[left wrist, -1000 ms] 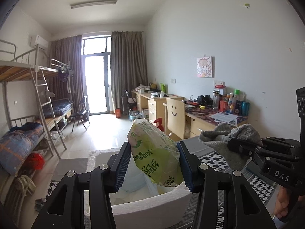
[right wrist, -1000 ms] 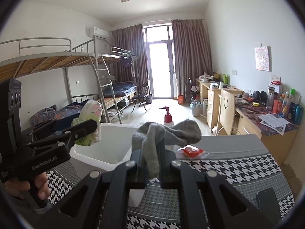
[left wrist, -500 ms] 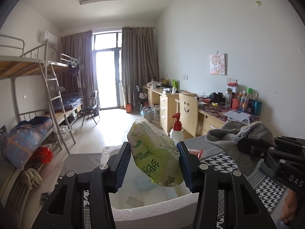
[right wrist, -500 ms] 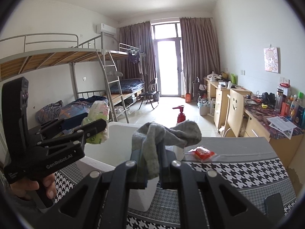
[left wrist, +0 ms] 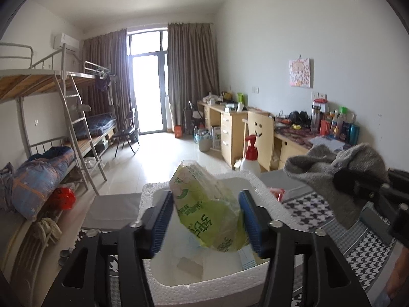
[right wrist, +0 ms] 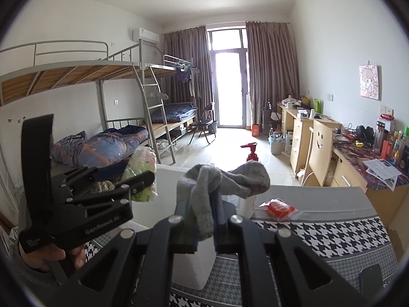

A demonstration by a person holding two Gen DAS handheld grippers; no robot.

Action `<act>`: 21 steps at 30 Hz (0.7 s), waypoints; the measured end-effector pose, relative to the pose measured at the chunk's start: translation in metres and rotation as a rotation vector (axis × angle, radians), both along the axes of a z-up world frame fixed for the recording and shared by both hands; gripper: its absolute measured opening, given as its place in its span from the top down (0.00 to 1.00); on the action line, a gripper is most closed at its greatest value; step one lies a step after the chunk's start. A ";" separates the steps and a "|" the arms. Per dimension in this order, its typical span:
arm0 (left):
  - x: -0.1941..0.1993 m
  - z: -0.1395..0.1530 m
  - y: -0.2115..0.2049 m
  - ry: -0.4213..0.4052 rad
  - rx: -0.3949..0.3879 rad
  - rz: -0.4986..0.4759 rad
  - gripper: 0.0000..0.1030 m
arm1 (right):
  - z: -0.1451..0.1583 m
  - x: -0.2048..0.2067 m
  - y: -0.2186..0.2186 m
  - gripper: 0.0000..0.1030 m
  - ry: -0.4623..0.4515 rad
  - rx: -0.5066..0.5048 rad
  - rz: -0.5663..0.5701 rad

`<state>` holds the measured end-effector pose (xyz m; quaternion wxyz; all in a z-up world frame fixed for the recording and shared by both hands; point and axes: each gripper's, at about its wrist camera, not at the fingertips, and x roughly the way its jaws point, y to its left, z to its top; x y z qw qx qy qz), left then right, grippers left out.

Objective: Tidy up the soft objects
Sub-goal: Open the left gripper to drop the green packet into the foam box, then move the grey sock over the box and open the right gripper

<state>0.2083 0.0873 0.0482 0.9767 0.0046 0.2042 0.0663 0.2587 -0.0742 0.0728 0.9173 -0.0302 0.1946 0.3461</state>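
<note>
My left gripper (left wrist: 205,220) is shut on a green tissue pack (left wrist: 207,209) and holds it above the open white foam box (left wrist: 204,289). My right gripper (right wrist: 205,220) is shut on a grey sock (right wrist: 219,181), which drapes over its fingers beside the box's right side. In the left wrist view the sock (left wrist: 332,171) and right gripper (left wrist: 358,186) are at the right. In the right wrist view the left gripper (right wrist: 133,179) with the tissue pack (right wrist: 143,163) is at the left, over the foam box (right wrist: 166,199).
The box stands on a table with a black-and-white houndstooth cloth (right wrist: 332,238). A red-wrapped packet (right wrist: 278,208) and a white pump bottle with a red top (left wrist: 251,158) lie beyond the box. Papers lie inside the box (left wrist: 189,263). Bunk beds left, desks right.
Both grippers moved forward and lower toward the foam box, still holding their objects. The box's inside shows more under the tissue pack.
</note>
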 end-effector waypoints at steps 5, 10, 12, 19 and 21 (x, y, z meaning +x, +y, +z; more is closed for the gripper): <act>-0.003 -0.004 0.009 -0.002 -0.008 0.028 0.17 | -0.001 0.001 0.003 0.89 0.001 -0.010 -0.004; -0.012 0.001 0.020 -0.035 -0.036 0.065 0.02 | -0.001 0.002 0.005 0.89 0.003 -0.012 -0.006; -0.015 0.002 0.023 -0.038 -0.039 0.074 0.02 | -0.001 0.002 0.006 0.89 0.003 -0.013 -0.004; -0.022 0.002 0.033 -0.042 -0.038 0.101 0.01 | -0.001 0.004 0.014 0.89 -0.001 -0.015 0.009; -0.026 0.002 0.037 -0.048 -0.045 0.109 0.01 | -0.001 0.004 0.016 0.89 -0.001 -0.016 0.015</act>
